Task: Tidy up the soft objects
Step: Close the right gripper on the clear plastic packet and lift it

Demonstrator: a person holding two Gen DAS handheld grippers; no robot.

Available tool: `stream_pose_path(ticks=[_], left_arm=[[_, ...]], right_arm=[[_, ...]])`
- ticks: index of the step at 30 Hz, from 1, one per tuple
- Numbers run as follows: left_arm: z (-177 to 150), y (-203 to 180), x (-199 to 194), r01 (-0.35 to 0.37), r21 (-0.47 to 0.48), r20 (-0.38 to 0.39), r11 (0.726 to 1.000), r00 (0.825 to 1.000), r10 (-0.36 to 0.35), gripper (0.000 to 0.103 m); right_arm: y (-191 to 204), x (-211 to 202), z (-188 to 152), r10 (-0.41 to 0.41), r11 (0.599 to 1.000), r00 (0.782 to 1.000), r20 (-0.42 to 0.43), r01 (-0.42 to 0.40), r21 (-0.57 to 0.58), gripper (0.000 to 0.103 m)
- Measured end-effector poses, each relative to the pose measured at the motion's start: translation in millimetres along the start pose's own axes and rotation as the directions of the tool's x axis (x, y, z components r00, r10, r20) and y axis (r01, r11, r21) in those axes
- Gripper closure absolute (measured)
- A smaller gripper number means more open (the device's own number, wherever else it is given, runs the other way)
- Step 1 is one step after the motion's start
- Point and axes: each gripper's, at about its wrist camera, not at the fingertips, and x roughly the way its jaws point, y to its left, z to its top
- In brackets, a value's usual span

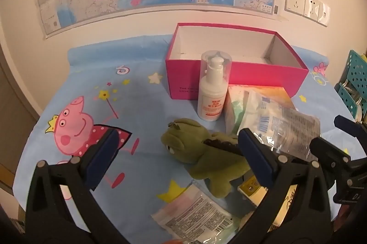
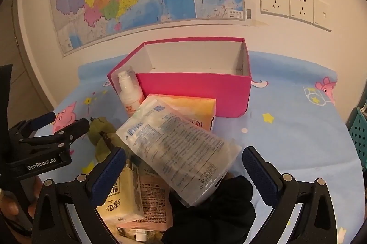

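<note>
A green plush dinosaur (image 1: 201, 152) lies on the blue cartoon cloth (image 1: 137, 92), between and just beyond the fingers of my left gripper (image 1: 179, 143), which stands open and touches nothing. An open pink box (image 1: 236, 74) stands behind it, its inside bare. My right gripper (image 2: 184, 155) is open above a heap: a clear printed packet (image 2: 179, 147) on top, a black soft item (image 2: 218, 209) under it, a pale yellow pack (image 2: 121, 200) and a pink packet (image 2: 153, 202) at the left. The plush (image 2: 103, 136) shows partly behind the left gripper (image 2: 66, 120).
A white pump bottle (image 1: 212, 92) stands upright against the box front, next to an orange tissue pack (image 2: 195, 108). Another printed packet (image 1: 195, 216) lies near the front edge. A teal perforated basket (image 1: 353, 83) sits at the right. Wall, map and sockets stand behind.
</note>
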Motion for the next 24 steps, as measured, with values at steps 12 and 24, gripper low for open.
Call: stream_pose_path(ticks=[12, 24], left_arm=[[-1.4, -0.4, 1.7, -0.001, -0.006, 0.000, 1.000, 1.000, 0.001, 0.000], [4.3, 1.6, 15.5, 0.095, 0.008, -0.038, 0.995, 0.995, -0.095, 0.000]], right_arm=[[-4.2, 4.3, 1.9, 0.011, 1.000, 1.000, -0.024, -0.011, 0.012, 0.000], [-20.4, 18.0, -2.6, 0.027, 0.998, 0.997, -0.079, -0.022, 0.064, 0.000]])
